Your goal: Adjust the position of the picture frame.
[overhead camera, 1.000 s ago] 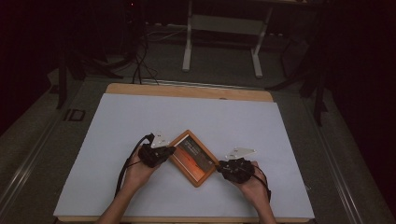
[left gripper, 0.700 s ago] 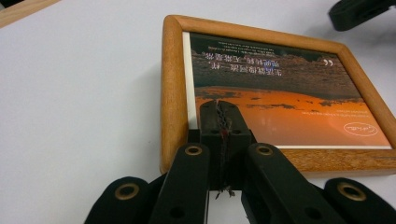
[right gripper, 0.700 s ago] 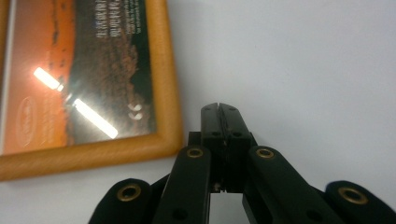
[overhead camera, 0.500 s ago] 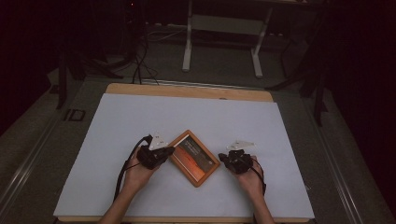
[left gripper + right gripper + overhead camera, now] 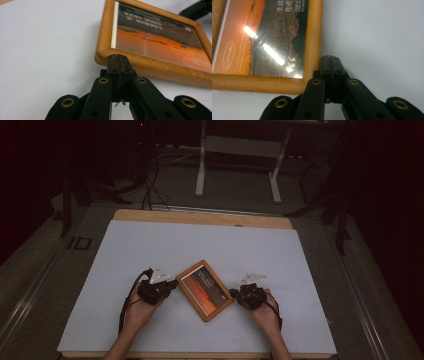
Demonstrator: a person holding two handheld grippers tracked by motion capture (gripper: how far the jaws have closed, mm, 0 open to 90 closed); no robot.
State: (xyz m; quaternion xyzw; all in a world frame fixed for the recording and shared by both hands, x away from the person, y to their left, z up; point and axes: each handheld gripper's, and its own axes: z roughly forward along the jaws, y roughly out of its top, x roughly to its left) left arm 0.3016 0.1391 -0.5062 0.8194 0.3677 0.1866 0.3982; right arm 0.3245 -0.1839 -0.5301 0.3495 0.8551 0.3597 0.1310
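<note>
A wooden picture frame [image 5: 206,290] with an orange and dark print lies flat and turned diagonally on the white table top [image 5: 200,245]. My left gripper [image 5: 174,284] is at its left side, shut, with nothing between the jaws. In the left gripper view its tips [image 5: 118,56] rest against the frame's [image 5: 155,37] wooden edge near a rounded corner. My right gripper [image 5: 232,293] is at the frame's right side, also shut and empty. In the right gripper view its tips [image 5: 329,57] sit right beside the frame's [image 5: 269,40] wooden border near a corner.
The white sheet covers a wooden table whose far edge [image 5: 200,217] shows bare wood. Beyond it on the dark floor are a metal stand [image 5: 237,165] and cables [image 5: 150,185]. Both hands come in from the table's near edge.
The right gripper has shifted slightly beside the frame. The left gripper and the frame stay where they were.
</note>
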